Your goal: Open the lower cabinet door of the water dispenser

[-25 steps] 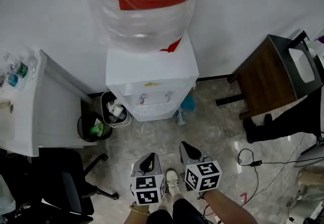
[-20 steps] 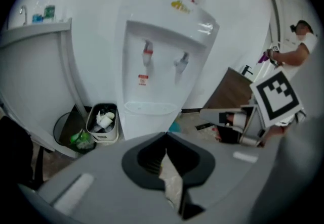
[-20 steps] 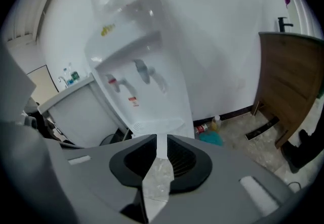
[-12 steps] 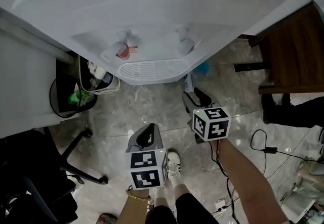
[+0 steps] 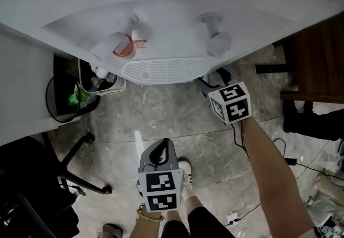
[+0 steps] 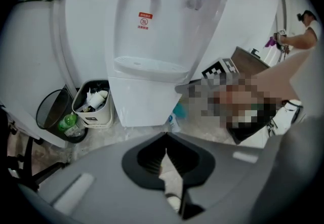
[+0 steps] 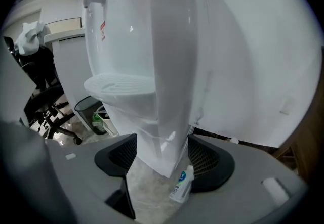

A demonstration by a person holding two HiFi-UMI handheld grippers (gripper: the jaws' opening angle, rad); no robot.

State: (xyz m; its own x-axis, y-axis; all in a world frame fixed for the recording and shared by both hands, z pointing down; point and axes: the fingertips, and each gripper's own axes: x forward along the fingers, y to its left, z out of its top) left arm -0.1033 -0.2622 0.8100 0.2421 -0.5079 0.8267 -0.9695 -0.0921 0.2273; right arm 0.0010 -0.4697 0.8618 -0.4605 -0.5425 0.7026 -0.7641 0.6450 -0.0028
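Observation:
The white water dispenser [image 5: 161, 22] fills the top of the head view, showing its two taps and drip tray [image 5: 164, 70]. Its lower cabinet door [image 6: 144, 101] is closed in the left gripper view. My right gripper [image 5: 215, 77] is at the dispenser's right front corner. Its jaws have just been opening and now stand wide apart [image 7: 163, 160]. The cabinet's corner edge [image 7: 162, 142] shows between them, and I see no pad pressing on it. My left gripper [image 5: 159, 148] hangs back over the floor, its jaws [image 6: 167, 154] shut on nothing.
A small bottle [image 7: 182, 183] lies on the floor by the cabinet's right corner. A white bin [image 5: 105, 84] and a black bin [image 5: 67, 100] stand left of the dispenser. An office chair [image 5: 54, 178] is at the lower left, a wooden table [image 5: 317, 59] at the right, and cables [image 5: 285, 148] on the floor.
The head view has dropped and closed in on the dispenser. My right gripper has moved forward to the cabinet's right corner. The left gripper has stayed back near my feet.

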